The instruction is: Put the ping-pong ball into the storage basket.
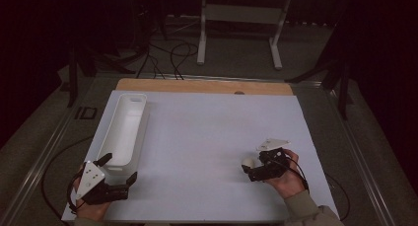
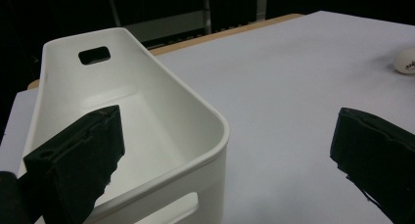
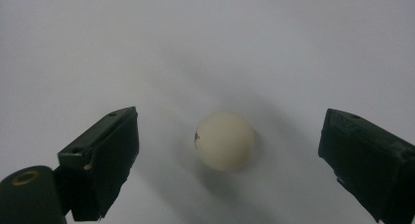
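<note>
Bench [image 1: 207,152]: white sheet over a wooden top, whose bare strip is seen along the far edge in the high view.

Bin [image 1: 124,130]: long, white, open-topped, laid lengthwise on the left of the bench. Its slotted handle holes and rounded rim are seen in the left gripper view [image 2: 147,111], not in the high view.

Left gripper [image 1: 118,169]: held at the near left corner of the bench, just beside the near end of the bin. Jaws are spread wide, nothing between them; in the left gripper view [image 2: 230,155] one jaw is seen over the bin's near end, the other over bare sheet.

Right gripper [image 1: 249,170]: held at the near right of the bench, pointed left at the ball. Jaws are spread in the right gripper view [image 3: 227,160], one to each side of the ball and apart from it.

Ball [image 3: 224,141]: small, round, cream-white, matt, resting on the sheet between the right jaws. A small dark print on its side is seen in the right gripper view, too small to read. In the high view it is a pale dot [image 1: 247,162] at the jaw tips; in the left gripper view it is seen at the right edge [image 2: 406,60].
</note>
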Motion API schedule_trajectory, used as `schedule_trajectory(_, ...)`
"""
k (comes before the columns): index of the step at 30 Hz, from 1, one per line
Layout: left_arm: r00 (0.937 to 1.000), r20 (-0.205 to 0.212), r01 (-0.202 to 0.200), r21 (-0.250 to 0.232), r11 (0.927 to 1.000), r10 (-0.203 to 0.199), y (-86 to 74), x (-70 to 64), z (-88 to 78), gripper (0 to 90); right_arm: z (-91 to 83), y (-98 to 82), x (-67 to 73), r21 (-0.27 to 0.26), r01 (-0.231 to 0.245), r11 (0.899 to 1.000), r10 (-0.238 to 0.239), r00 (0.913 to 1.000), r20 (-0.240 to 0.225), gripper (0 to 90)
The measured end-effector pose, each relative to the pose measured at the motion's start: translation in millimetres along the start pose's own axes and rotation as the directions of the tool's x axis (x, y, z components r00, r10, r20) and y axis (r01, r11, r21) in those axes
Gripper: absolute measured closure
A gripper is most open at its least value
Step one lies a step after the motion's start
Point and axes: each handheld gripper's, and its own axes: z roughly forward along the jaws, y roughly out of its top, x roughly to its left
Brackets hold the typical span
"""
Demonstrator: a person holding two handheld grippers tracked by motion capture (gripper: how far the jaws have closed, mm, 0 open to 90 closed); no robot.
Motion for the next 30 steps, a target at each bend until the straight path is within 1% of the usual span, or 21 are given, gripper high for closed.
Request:
schedule_trajectory(18,1.0,0.0,-0.001,0.002,1.0,0.001,-0.1,0.0,0.1,0.0,7.2,0.8,-0.2,0.026,0.001,1.0,-0.001,1.0,-0.003,8.1)
schedule_trajectory(30,1.0,0.0,-0.002,0.001,1.0,0.002,-0.2,-0.4,0.2,0.0,14.6,0.9,0.3,0.062,0.003,0.998,-0.003,1.0,-0.006,8.1)
